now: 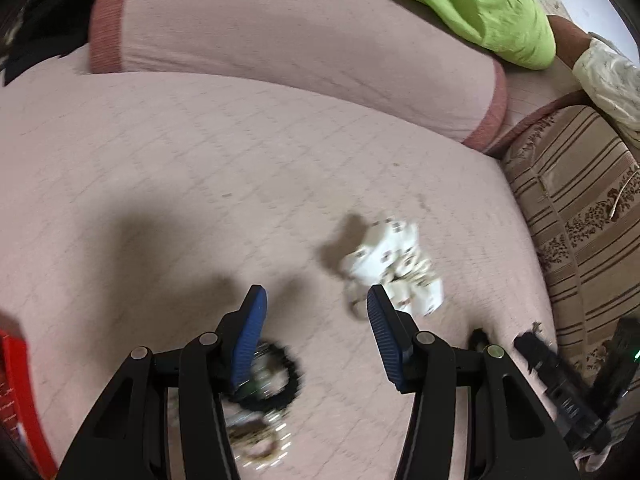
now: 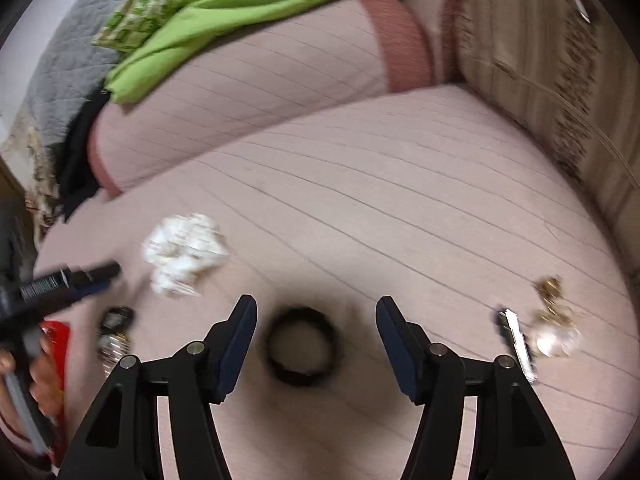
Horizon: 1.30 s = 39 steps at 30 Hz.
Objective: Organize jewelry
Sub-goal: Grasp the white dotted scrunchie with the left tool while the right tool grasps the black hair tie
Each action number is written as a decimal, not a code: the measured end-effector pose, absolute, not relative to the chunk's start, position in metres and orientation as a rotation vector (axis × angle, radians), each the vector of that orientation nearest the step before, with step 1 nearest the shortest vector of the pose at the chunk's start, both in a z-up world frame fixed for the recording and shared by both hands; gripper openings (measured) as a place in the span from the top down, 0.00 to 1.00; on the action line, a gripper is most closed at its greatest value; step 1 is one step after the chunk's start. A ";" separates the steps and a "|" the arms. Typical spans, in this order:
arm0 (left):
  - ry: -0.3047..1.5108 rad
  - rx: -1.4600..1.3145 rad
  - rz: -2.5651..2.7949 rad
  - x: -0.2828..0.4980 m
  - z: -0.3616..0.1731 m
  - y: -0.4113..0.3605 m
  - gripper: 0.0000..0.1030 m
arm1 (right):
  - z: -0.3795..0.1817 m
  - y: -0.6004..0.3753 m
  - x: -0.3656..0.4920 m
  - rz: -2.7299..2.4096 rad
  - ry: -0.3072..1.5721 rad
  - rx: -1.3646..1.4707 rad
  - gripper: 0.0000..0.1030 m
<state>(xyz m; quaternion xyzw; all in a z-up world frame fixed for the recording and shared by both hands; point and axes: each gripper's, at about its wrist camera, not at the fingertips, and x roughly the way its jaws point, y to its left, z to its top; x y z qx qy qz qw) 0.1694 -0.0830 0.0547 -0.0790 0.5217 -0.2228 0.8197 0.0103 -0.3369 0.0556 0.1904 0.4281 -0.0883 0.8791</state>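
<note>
Right gripper (image 2: 316, 316) was seen with jaws apart and nothing pinched, a black ring (image 2: 301, 349) lying loose on the pink bed (image 2: 400, 208) between them. Left gripper (image 1: 316, 304) was spread too, empty, with a white crumpled bundle (image 1: 394, 266) just beyond its right finger. A blurry jewelry heap (image 1: 260, 408) was half hidden behind its left finger. Only the right view showed gold pieces (image 2: 554, 328) and a clip (image 2: 516, 344) off to the side. Green cloth (image 2: 248, 0) was piled on the pillow (image 2: 260, 80).
</note>
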 end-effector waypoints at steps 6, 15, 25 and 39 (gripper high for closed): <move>1.137 -0.216 -0.520 0.181 0.042 -0.111 0.48 | 0.031 -0.345 0.005 -0.195 0.940 0.416 0.36; 1.151 -0.116 -0.495 0.191 0.022 -0.139 0.47 | 0.023 -0.322 0.007 -0.248 0.937 0.283 0.36; 1.147 0.060 -0.401 0.179 0.023 -0.149 0.91 | 0.022 -0.316 0.010 -0.287 0.942 0.221 0.69; 1.090 0.004 -0.437 0.094 0.089 -0.092 0.94 | 0.067 -0.290 -0.011 -0.211 0.892 0.255 0.92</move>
